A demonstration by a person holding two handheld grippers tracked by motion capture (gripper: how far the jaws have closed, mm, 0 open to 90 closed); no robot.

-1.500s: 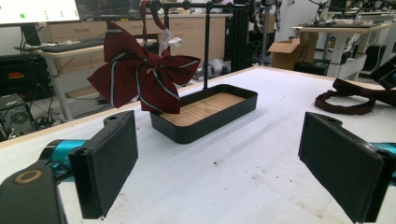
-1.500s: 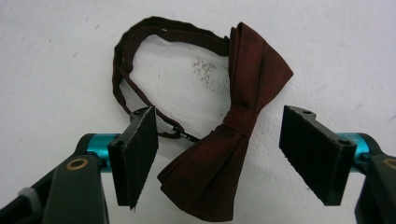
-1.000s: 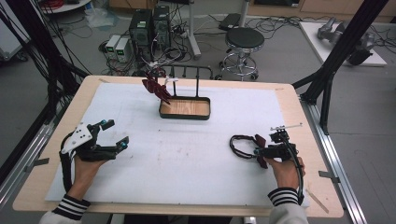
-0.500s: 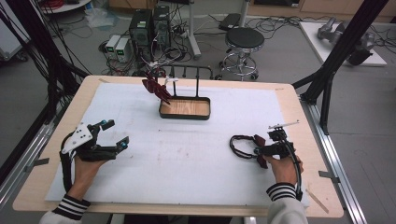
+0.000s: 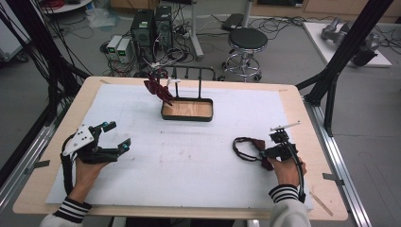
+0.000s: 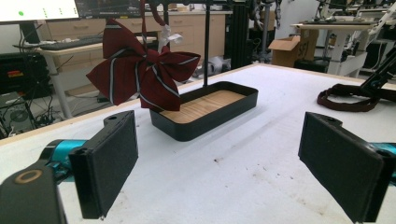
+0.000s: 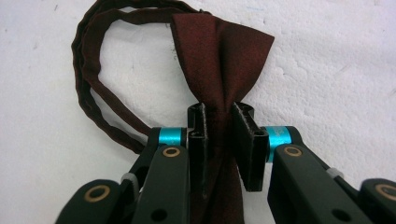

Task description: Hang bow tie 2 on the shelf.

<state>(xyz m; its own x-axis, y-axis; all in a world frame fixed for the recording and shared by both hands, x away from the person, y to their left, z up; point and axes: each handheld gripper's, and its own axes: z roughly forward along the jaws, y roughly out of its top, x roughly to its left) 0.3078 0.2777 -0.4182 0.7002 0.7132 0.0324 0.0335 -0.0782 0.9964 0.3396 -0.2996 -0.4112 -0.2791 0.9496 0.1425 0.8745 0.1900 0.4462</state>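
A plain dark red bow tie (image 7: pixel 222 60) with a looped strap (image 5: pixel 243 149) lies on the white mat at the right. My right gripper (image 7: pixel 219 119) is shut on its knotted middle, jaws pinching the fabric from both sides. A second, striped dark red bow tie (image 6: pixel 140 70) hangs from a black rack above a black tray with a wooden floor (image 6: pixel 205 105). My left gripper (image 5: pixel 113 135) rests at the mat's left side, open with nothing between its pads (image 6: pixel 112 158), facing the tray.
The black rack (image 5: pixel 198 75) stands at the tray's far side near the table's back edge. The white mat (image 5: pixel 189 161) covers most of the wooden table. Black frame posts rise at the left and right corners; a stool and computers stand beyond the table.
The right hand and its gripper have shifted slightly on the bow tie; the left gripper has stayed in place.
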